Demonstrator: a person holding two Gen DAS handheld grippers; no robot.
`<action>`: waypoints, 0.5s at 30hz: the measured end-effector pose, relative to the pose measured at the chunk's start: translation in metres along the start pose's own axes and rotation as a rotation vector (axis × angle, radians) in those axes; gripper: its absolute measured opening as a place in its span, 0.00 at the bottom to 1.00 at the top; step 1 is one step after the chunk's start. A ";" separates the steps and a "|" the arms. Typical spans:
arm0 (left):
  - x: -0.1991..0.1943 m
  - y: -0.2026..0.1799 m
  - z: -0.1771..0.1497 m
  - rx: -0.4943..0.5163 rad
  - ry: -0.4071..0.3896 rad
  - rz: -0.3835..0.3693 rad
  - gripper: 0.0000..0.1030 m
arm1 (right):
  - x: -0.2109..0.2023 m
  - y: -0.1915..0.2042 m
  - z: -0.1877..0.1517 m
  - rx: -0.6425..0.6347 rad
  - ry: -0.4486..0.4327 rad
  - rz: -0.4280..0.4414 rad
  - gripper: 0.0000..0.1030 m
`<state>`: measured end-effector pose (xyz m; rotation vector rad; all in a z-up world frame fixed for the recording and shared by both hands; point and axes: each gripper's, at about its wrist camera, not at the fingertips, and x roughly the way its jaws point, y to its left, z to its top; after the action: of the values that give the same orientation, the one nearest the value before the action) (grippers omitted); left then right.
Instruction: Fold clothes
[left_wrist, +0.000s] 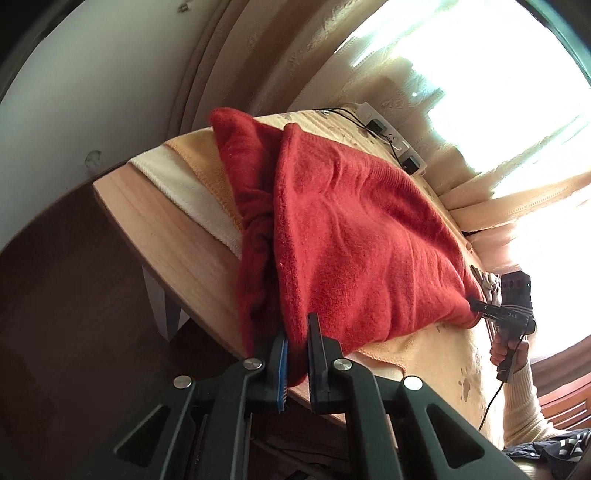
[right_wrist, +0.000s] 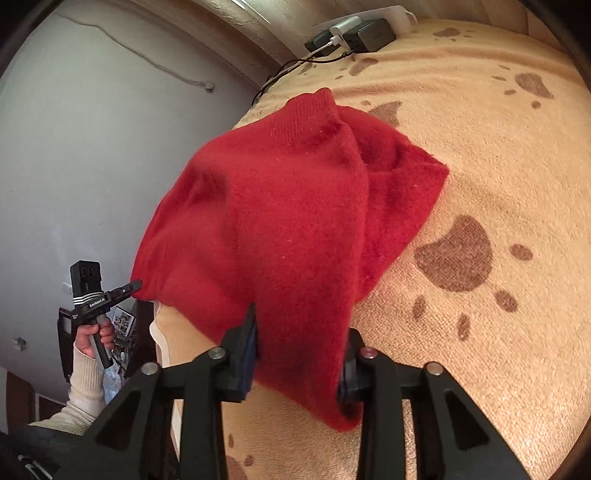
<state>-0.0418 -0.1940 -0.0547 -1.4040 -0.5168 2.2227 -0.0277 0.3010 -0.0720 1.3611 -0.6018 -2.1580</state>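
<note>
A red knit sweater (left_wrist: 351, 229) lies partly folded on a tan blanket (left_wrist: 436, 354) with brown paw prints that covers a wooden table. My left gripper (left_wrist: 297, 354) is shut on one near corner of the sweater at the table's edge. My right gripper (right_wrist: 301, 354) is shut on the other near corner of the sweater (right_wrist: 280, 221), with thick cloth bunched between its fingers. Each gripper shows in the other's view, the right one (left_wrist: 476, 306) and the left one (right_wrist: 135, 288), clamped on the sweater's hem, which is lifted slightly off the blanket (right_wrist: 498, 184).
The wooden table edge (left_wrist: 177, 251) drops to a dark floor on the left. A white power strip with black chargers and cables (right_wrist: 354, 33) lies at the table's far end. Curtains and a bright window (left_wrist: 498, 92) stand behind the table. A white wall (right_wrist: 92, 147) is at left.
</note>
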 end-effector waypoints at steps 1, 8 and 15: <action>0.002 0.003 -0.002 -0.010 0.003 0.000 0.08 | -0.002 0.006 0.000 -0.039 -0.012 -0.033 0.55; -0.009 0.009 -0.013 -0.052 -0.061 0.002 0.09 | -0.044 0.039 -0.010 -0.213 -0.245 -0.400 0.82; -0.031 -0.041 -0.019 0.215 -0.169 0.160 0.09 | -0.015 0.155 -0.067 -0.870 -0.345 -0.537 0.80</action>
<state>-0.0050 -0.1761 -0.0172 -1.1915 -0.2172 2.4549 0.0674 0.1852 0.0063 0.7026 0.6338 -2.5948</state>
